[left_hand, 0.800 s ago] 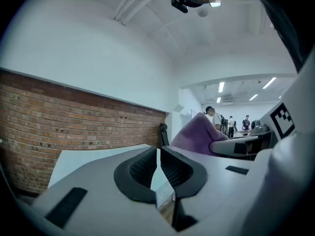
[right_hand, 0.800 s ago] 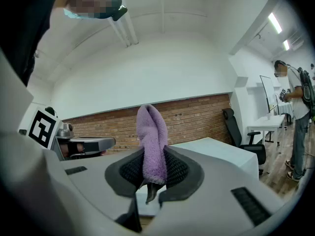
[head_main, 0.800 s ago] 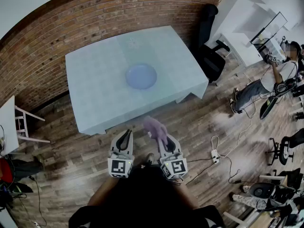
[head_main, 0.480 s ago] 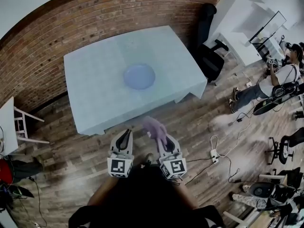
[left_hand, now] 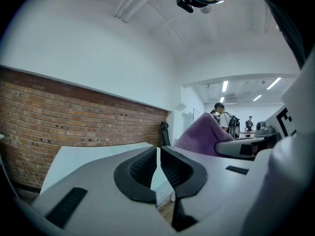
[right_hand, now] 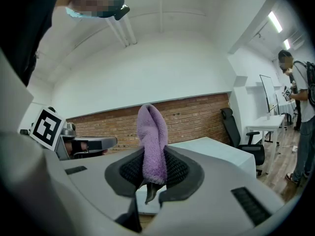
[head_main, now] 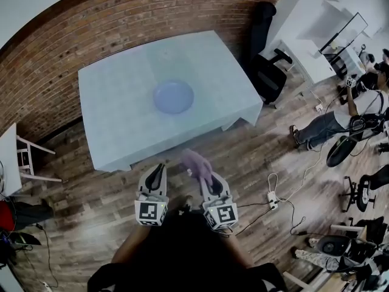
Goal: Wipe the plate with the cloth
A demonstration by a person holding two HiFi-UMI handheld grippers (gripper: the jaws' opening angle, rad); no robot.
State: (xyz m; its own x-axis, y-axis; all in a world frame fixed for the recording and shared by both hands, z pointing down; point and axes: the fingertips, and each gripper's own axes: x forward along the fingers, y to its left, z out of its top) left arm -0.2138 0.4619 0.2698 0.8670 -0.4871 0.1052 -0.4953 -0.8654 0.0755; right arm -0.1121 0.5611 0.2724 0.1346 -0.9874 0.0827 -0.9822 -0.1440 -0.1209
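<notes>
A pale blue plate (head_main: 173, 97) lies near the middle of a table (head_main: 115, 126) with a light cloth cover. I stand off the table's near edge, over the wooden floor. My right gripper (head_main: 204, 176) is shut on a folded purple cloth (head_main: 197, 163) that sticks out past its jaws; the cloth (right_hand: 151, 141) fills the gap in the right gripper view. My left gripper (head_main: 156, 176) hangs beside it, shut with nothing between its jaws. In the left gripper view the cloth (left_hand: 201, 136) shows at the right.
A brick wall (head_main: 91, 29) runs behind the table. A black office chair (head_main: 265, 72) stands at the table's right. A white stool (head_main: 24, 157) sits at the left. People (head_main: 331, 120) sit at the far right. Cables and a power strip (head_main: 273, 198) lie on the floor.
The table and plate have drifted slightly left and down in the head view as my head moved. Both grippers keep their place, the cloth still clamped.
</notes>
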